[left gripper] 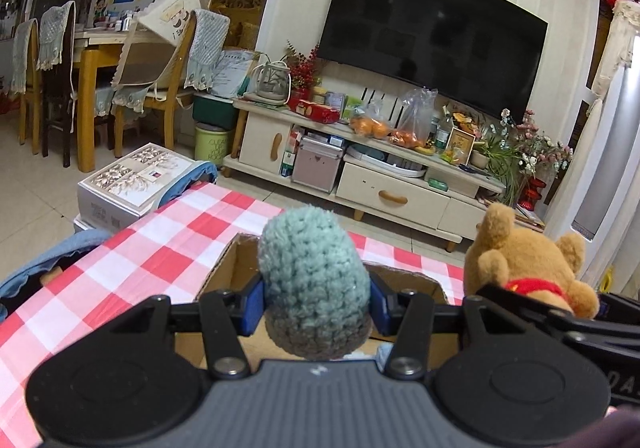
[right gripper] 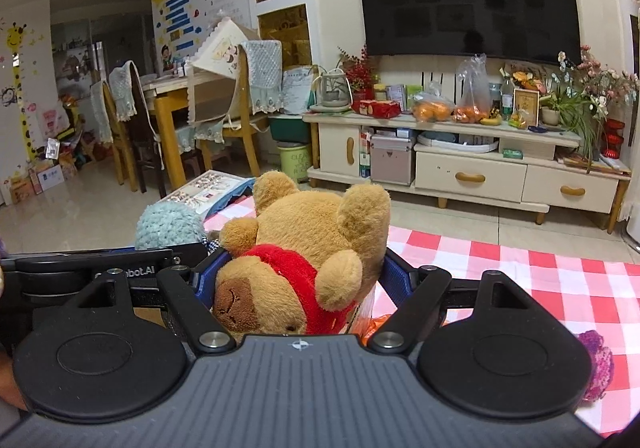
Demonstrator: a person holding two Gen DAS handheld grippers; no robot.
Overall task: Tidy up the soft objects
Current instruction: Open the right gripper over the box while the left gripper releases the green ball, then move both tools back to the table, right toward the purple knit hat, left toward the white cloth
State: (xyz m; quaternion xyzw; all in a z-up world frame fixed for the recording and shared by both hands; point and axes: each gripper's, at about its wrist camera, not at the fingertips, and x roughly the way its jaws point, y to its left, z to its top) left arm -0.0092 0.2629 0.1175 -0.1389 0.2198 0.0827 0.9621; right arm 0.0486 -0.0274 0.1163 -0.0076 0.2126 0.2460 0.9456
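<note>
Carrying was judged to be the step in hand: two soft toys were held clear of the checked tablecloth [left gripper: 168,248], one in each gripper. The left gripper [left gripper: 314,306] was seen pinching a crocheted teal toy [left gripper: 314,280], its blue pads [left gripper: 252,306] pressed into the yarn on both sides, so that the toy stood upright between them. Just beyond and below that toy, the cardboard box [left gripper: 228,268] was seen lying open on the near part of the table, its brown inner wall and far rim showing on either side of the yarn.

The right gripper [right gripper: 304,280] was closed on a brown teddy bear [right gripper: 316,232] with a red scarf [right gripper: 296,268]; the bear was held head down, its muzzle nearest the camera and its feet pointing toward the far wall. In the left wrist view the same bear appeared at the right edge, close beside the box. A purple knitted thing [right gripper: 598,364] was left lying on the cloth at the near right, seemingly not yet gathered.

Both toys were judged to be on the way to the box. The next move was thought to call for each toy to be brought over the open box, lowered inside its walls, and released by spreading the jaws. Since the two grippers stood close together, one drop at a time was considered safer.
</note>
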